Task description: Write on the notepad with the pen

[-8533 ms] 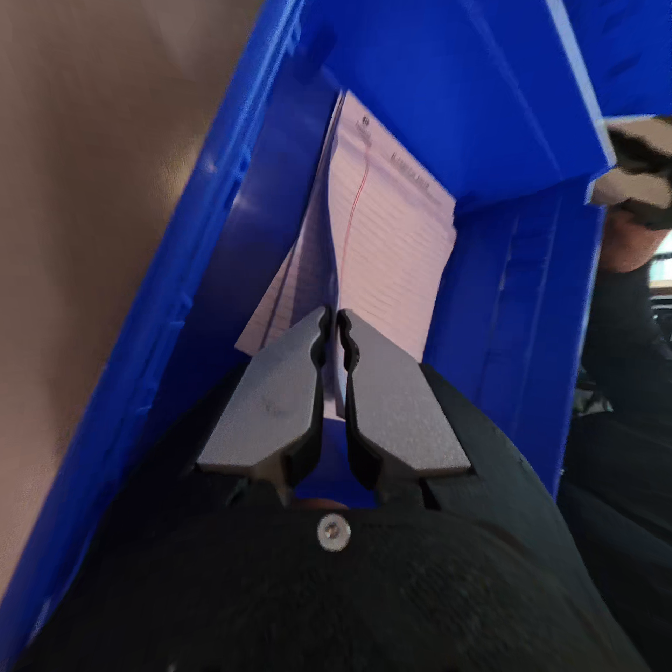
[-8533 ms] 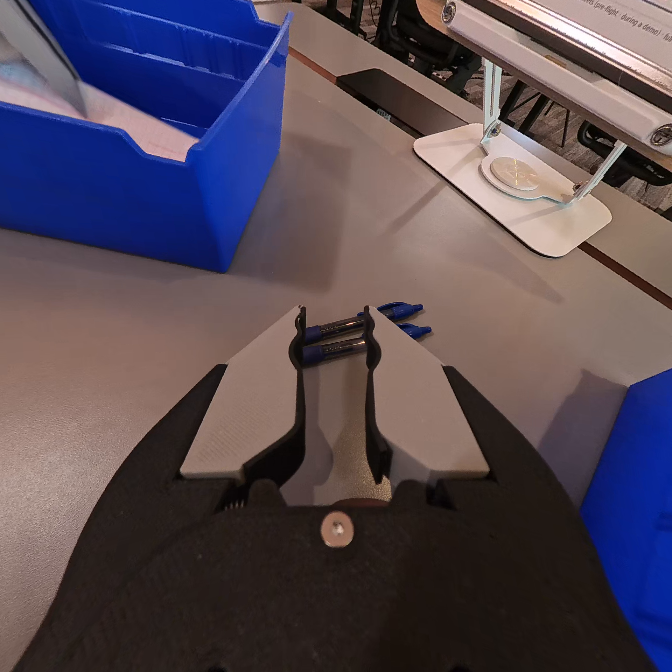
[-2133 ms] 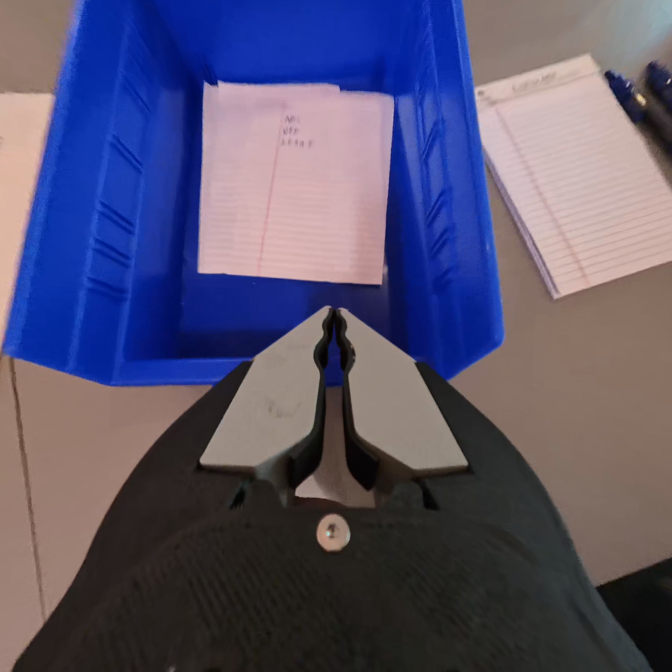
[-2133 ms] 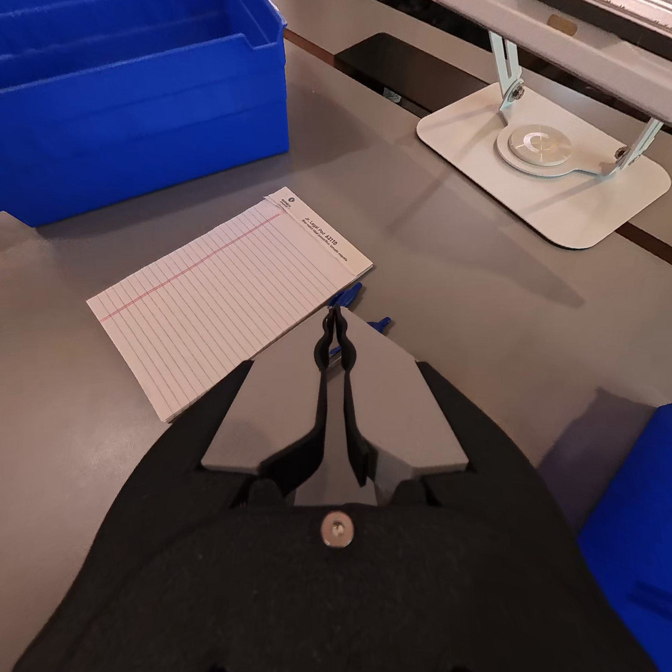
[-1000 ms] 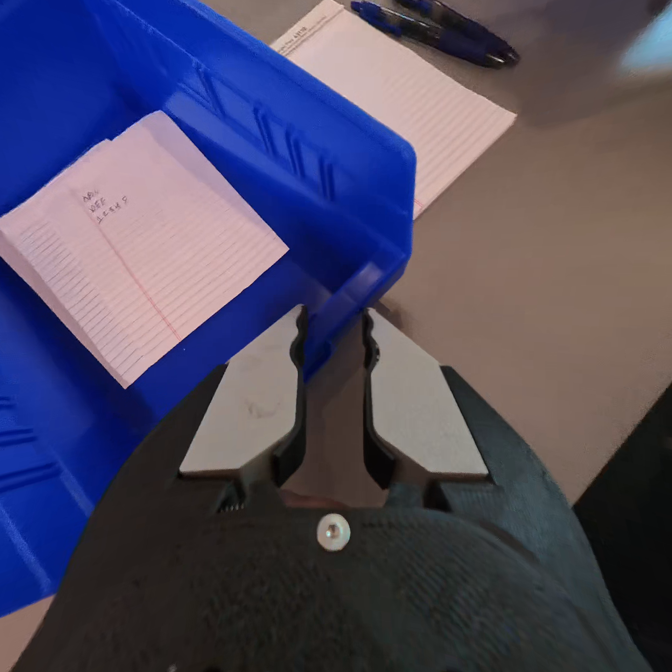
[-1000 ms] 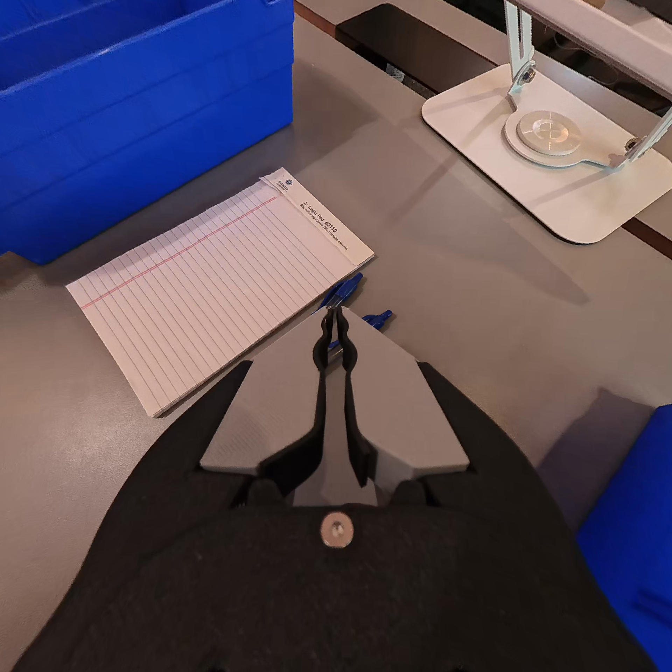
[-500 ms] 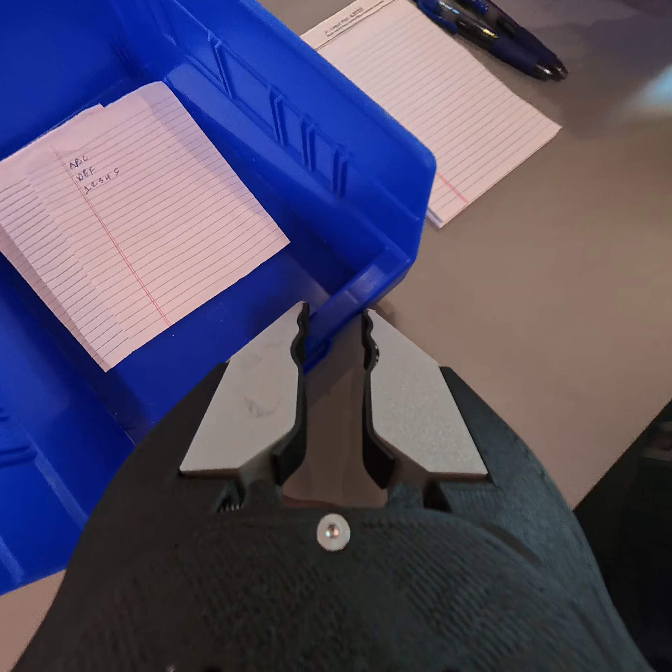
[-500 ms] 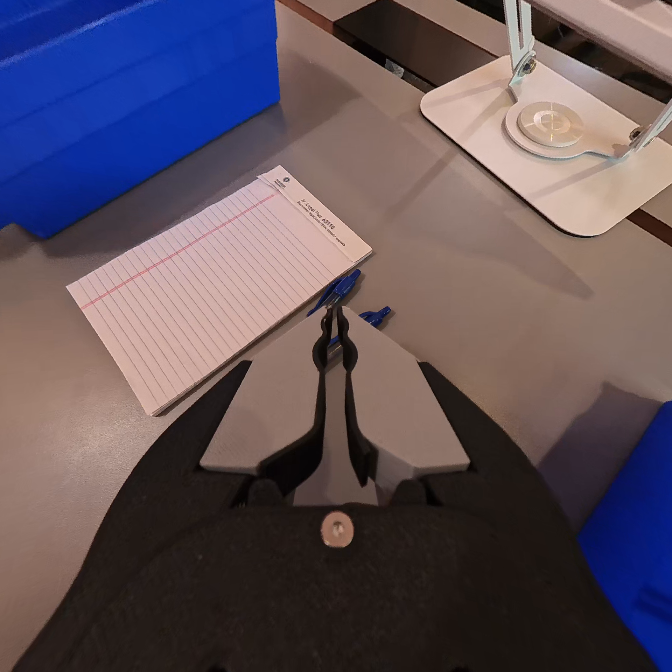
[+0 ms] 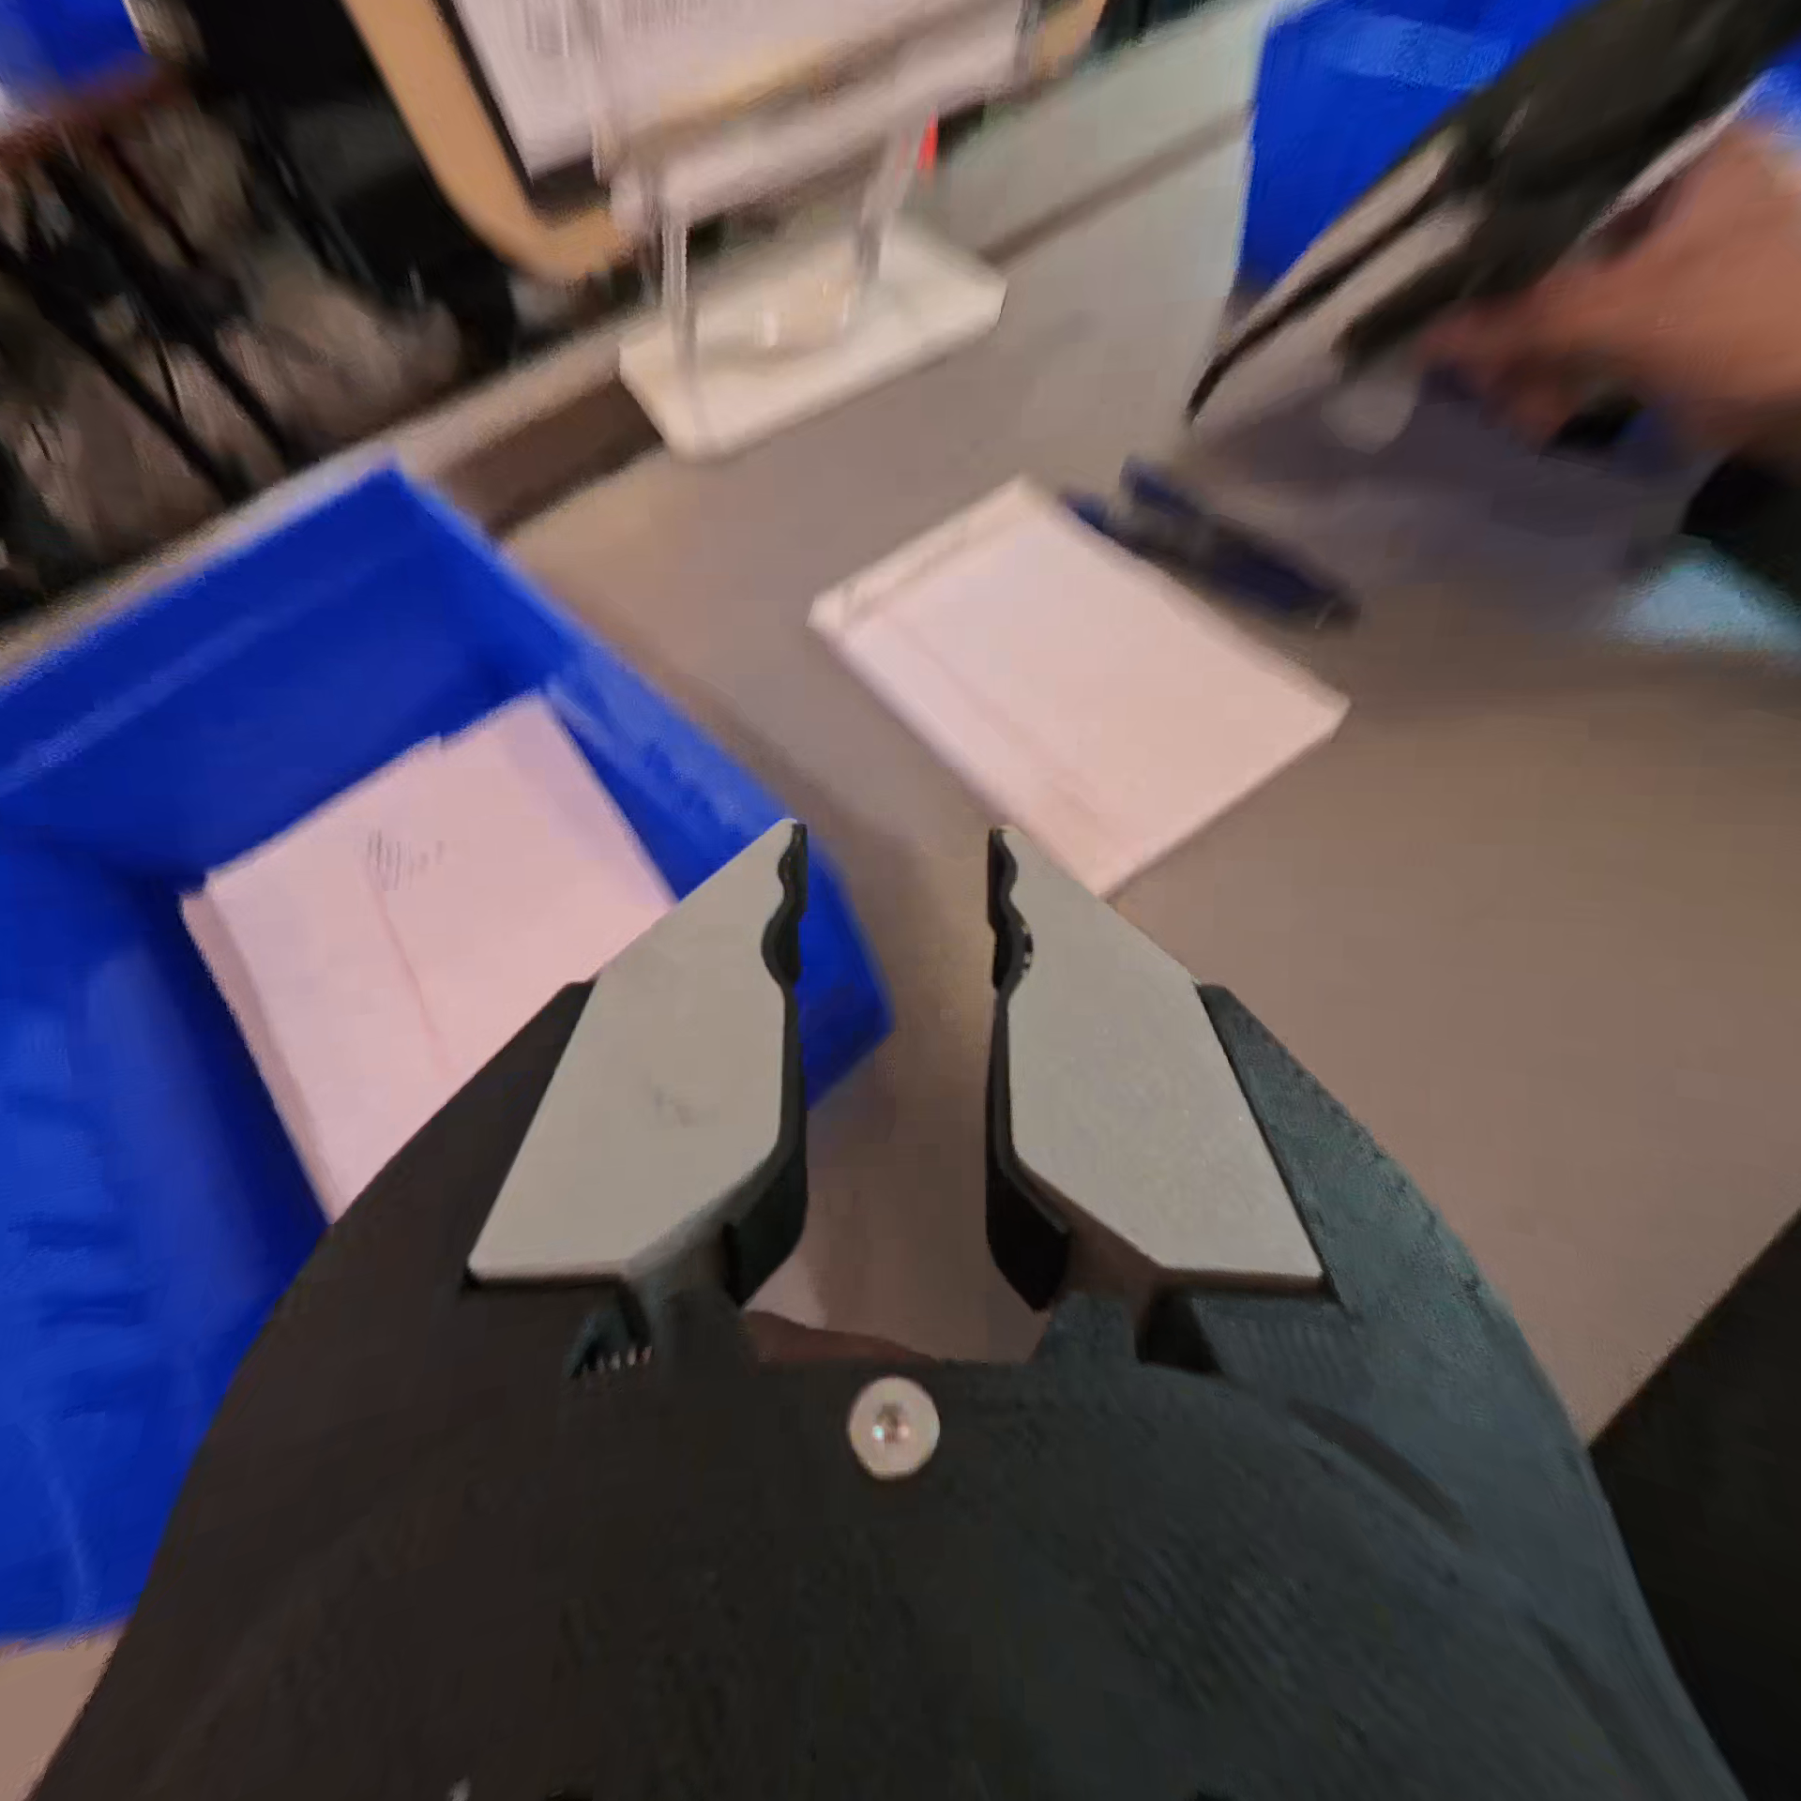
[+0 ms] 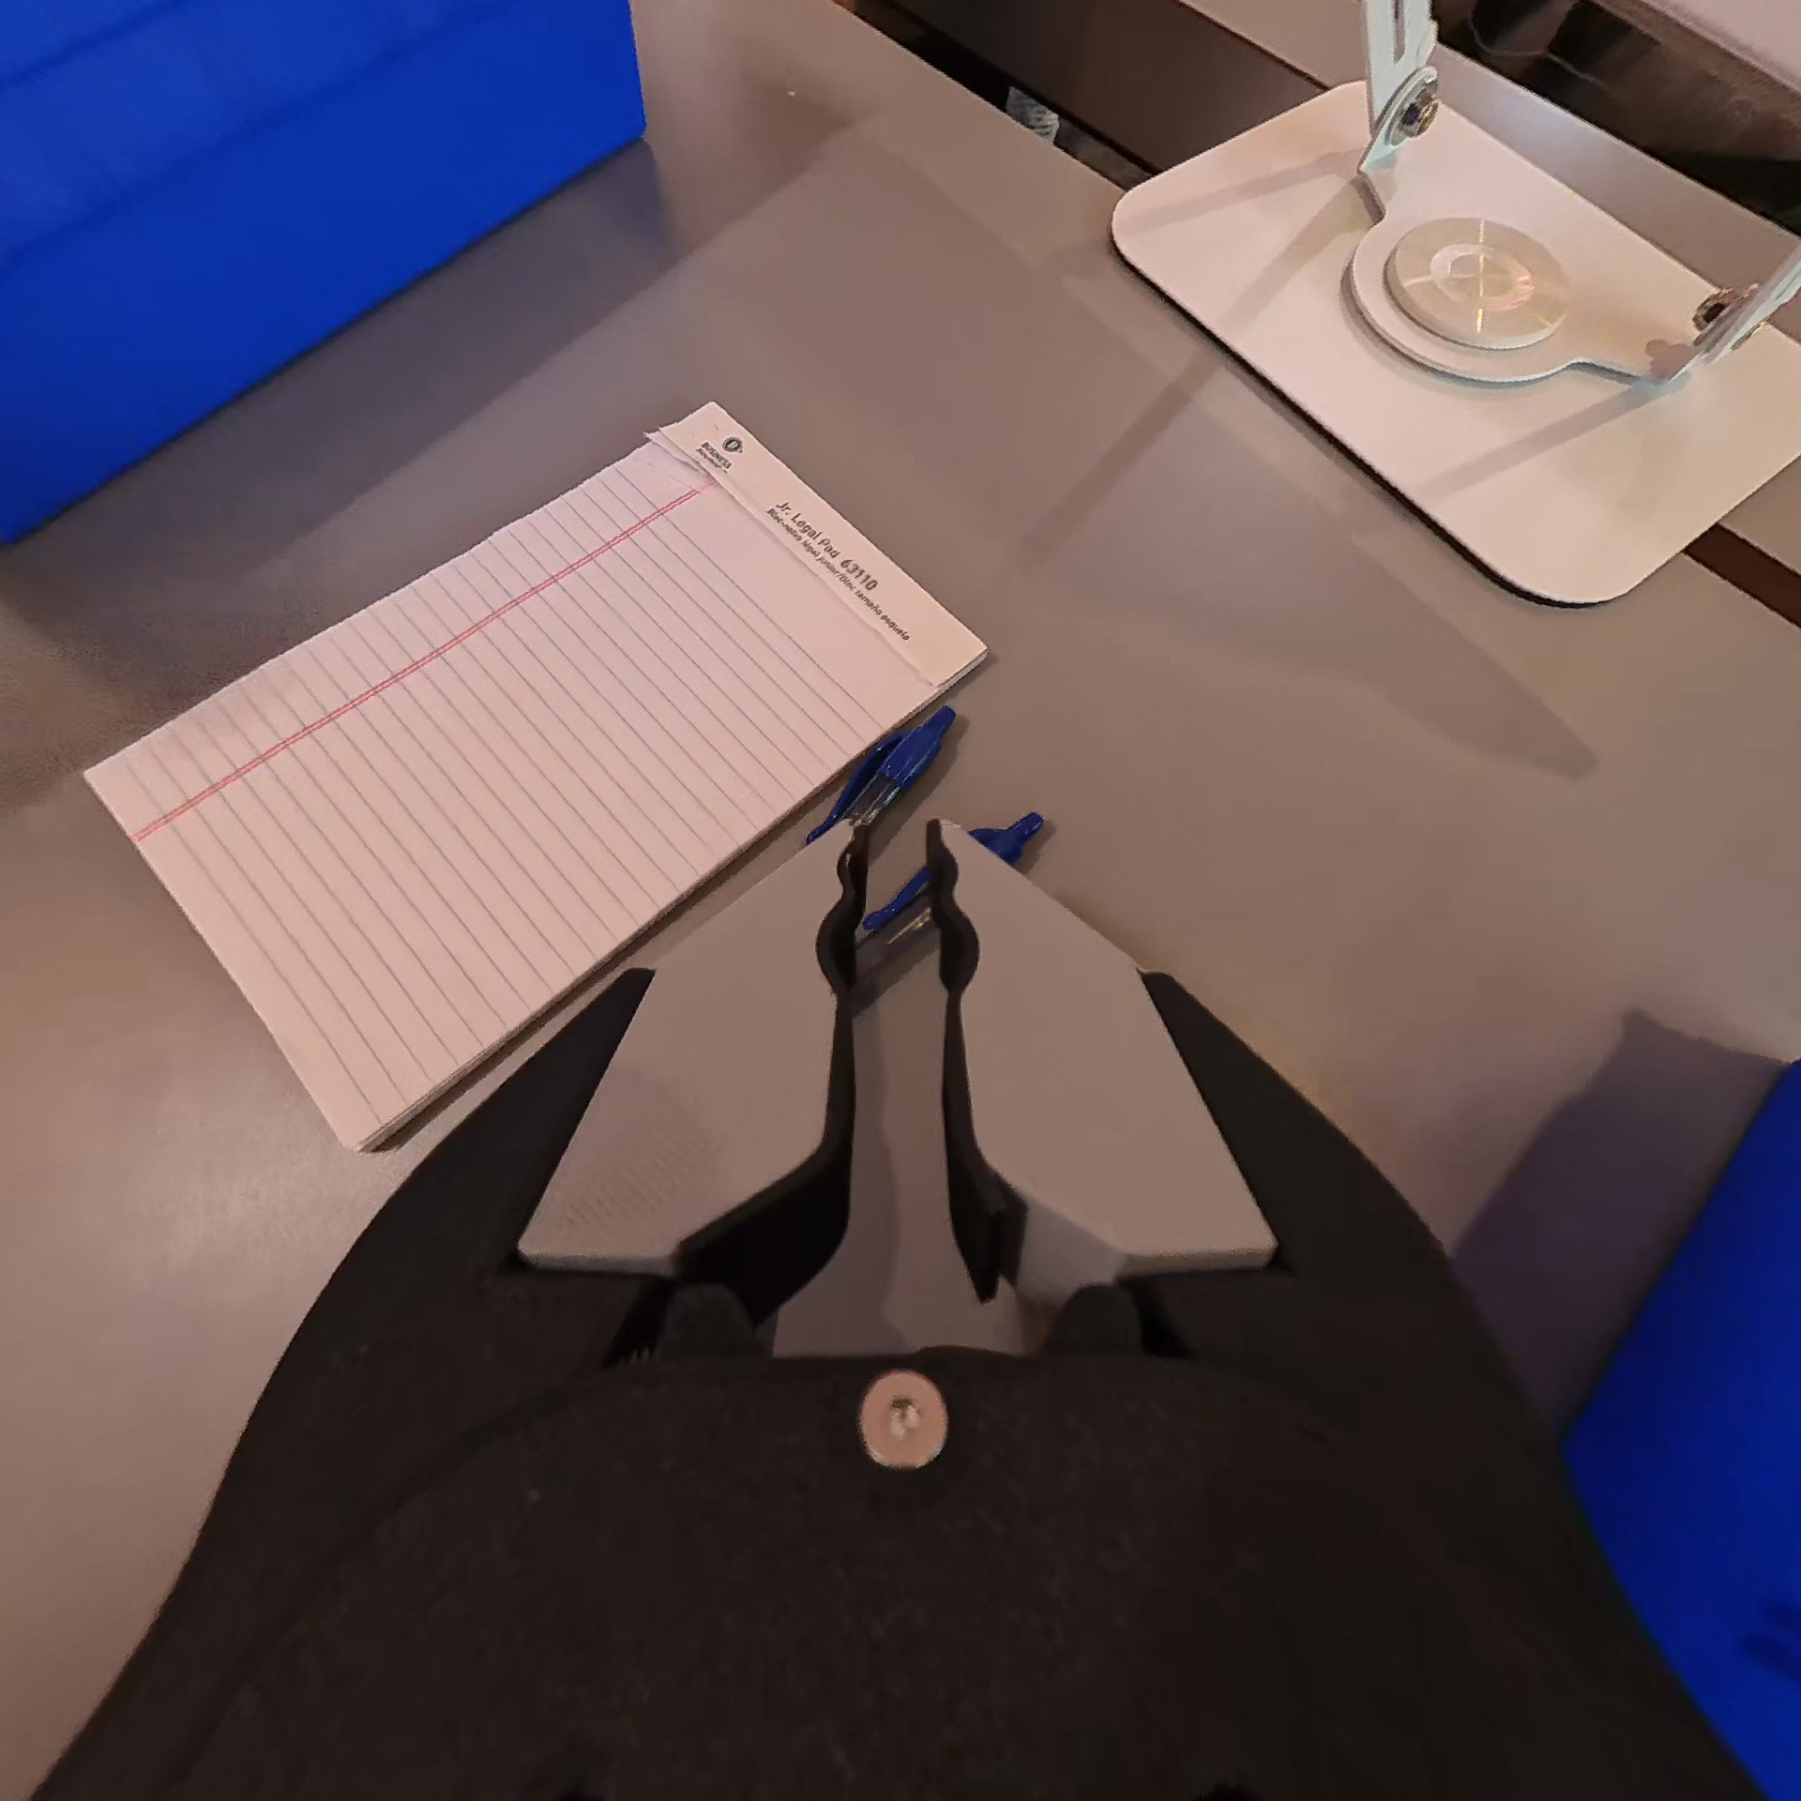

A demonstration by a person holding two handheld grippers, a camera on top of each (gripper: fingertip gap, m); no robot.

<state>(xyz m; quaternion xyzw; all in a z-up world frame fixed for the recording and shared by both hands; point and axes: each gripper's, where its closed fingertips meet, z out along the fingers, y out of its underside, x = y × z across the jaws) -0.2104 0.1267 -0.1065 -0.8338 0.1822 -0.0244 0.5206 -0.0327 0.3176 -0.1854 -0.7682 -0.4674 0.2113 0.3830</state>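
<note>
A lined white notepad (image 10: 507, 741) lies flat on a grey table (image 10: 1218, 702), its bound top edge toward the far right and its front page blank, with a red margin line running along its length. Two blue pens (image 10: 892, 765) lie side by side on the table just beside the pad's right edge, close to its bound end; whether the nearer pen touches the pad cannot be told. The right gripper (image 10: 889, 843) hangs over the pens with its grey fingers (image 10: 1053, 1092) parted by a narrow gap, and the second pen (image 10: 1009, 836) shows through and past that gap; the jaws grasp nothing. A blue bin (image 10: 292, 214) stands beyond the pad at the upper left, and the white base of a stand (image 10: 1462, 370) sits on the table to the upper right; a second blue bin's corner (image 10: 1696, 1364) shows at the right edge. The left wrist view is smeared by motion. In it the left gripper (image 9: 897, 848) is released, its jaws standing well apart and empty above the table near the corner of the blue bin (image 9: 292, 624), which holds loose lined sheets (image 9: 409, 936) bearing some handwriting near the top. Farther off in that view the notepad (image 9: 1062, 672) lies with the pens (image 9: 1208, 555) along its far edge, and the right gripper shows blurred above them, held in a person's hand (image 9: 1676, 292).
</note>
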